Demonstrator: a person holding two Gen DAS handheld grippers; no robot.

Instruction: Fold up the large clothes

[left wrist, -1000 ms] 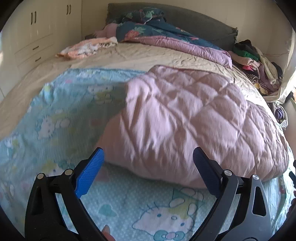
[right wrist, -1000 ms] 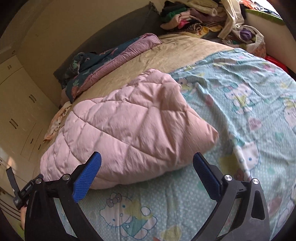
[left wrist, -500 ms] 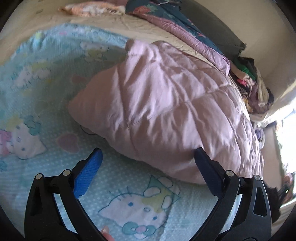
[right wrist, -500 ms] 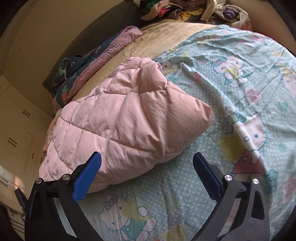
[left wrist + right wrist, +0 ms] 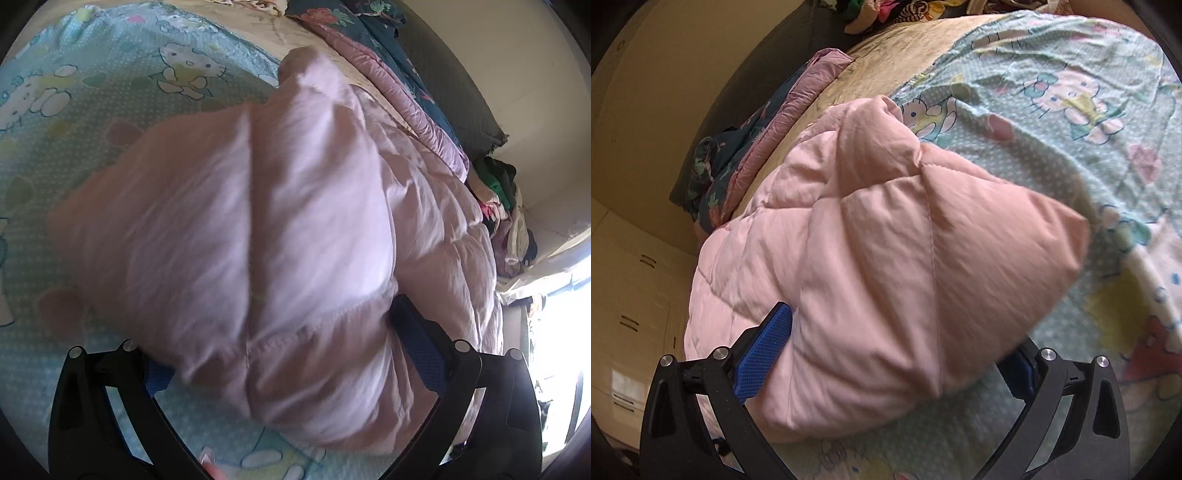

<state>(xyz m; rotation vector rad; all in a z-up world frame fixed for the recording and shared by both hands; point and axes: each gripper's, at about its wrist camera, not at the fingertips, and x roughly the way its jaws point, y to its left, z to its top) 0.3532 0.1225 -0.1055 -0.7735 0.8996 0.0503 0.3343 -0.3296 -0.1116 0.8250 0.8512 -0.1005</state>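
A pink quilted puffy garment [image 5: 266, 221] lies folded in a thick bundle on a light-blue cartoon-cat sheet [image 5: 74, 122]; it also shows in the right wrist view [image 5: 886, 266]. My left gripper [image 5: 291, 354] is open, its blue-padded fingers [image 5: 421, 350] pushed around the near edge of the bundle, which fills the gap between them. My right gripper [image 5: 897, 350] is open too, with one blue pad [image 5: 764, 350] against the garment's left side and the other pad [image 5: 1021, 369] partly hidden under its right corner.
The sheet [image 5: 1071, 92] covers a bed with a beige cover [image 5: 894, 55]. A dark floral and mauve duvet [image 5: 388, 66] lies along the headboard. A heap of mixed clothes [image 5: 506, 218] sits at the bed's far corner. White drawers [image 5: 631, 314] stand beside the bed.
Both grippers have moved forward onto the pink garment. Its near edge now sits between each pair of open fingers, where before it lay ahead of them.
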